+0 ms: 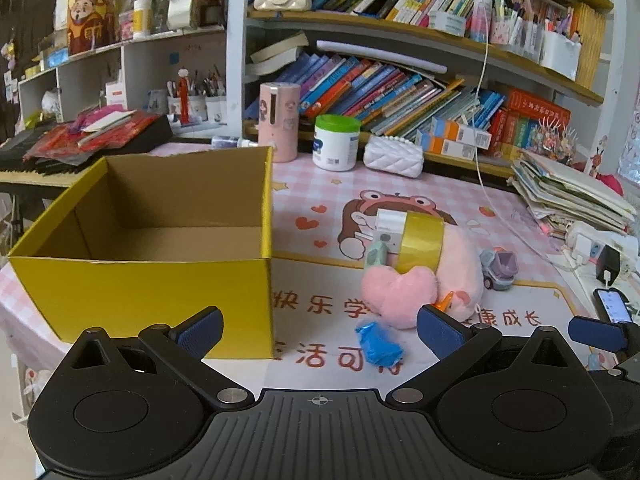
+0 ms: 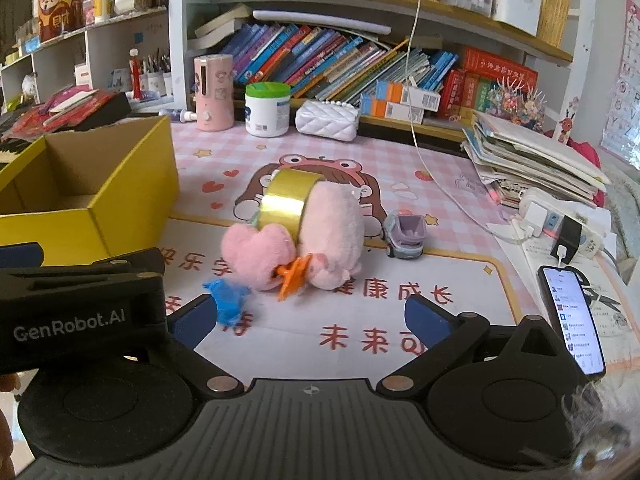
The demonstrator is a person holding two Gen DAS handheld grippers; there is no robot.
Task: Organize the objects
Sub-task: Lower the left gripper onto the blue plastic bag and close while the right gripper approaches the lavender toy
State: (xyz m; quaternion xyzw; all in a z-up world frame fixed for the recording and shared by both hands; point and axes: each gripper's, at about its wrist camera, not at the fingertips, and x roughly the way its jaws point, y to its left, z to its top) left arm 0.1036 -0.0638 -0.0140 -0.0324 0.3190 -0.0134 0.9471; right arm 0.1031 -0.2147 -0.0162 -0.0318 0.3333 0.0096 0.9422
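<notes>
Counting: one box [image 1: 160, 276], one plush [image 2: 320, 232], one tape roll [image 2: 286, 204], one toy car [image 2: 406, 236]; left gripper [image 1: 320, 328] and right gripper [image 2: 308, 316] both spread wide, holding nothing.

At the back edge of the table [image 2: 400, 160], under its pink cartoon mat [image 1: 500, 216], a pink cylinder with stickers [image 1: 279, 122] stands just beside a white tub with a green lid [image 1: 336, 143], and a white quilted purse [image 1: 394, 155] lies next to that. Behind them, bookshelves [image 2: 360, 56] hold leaning rows of books. Near the right edge sits a stack of papers and booklets [image 2: 532, 156], a power strip with chargers [image 2: 560, 232] and a lit phone [image 2: 574, 314]. A white cable [image 2: 416, 120] hangs down from above.
</notes>
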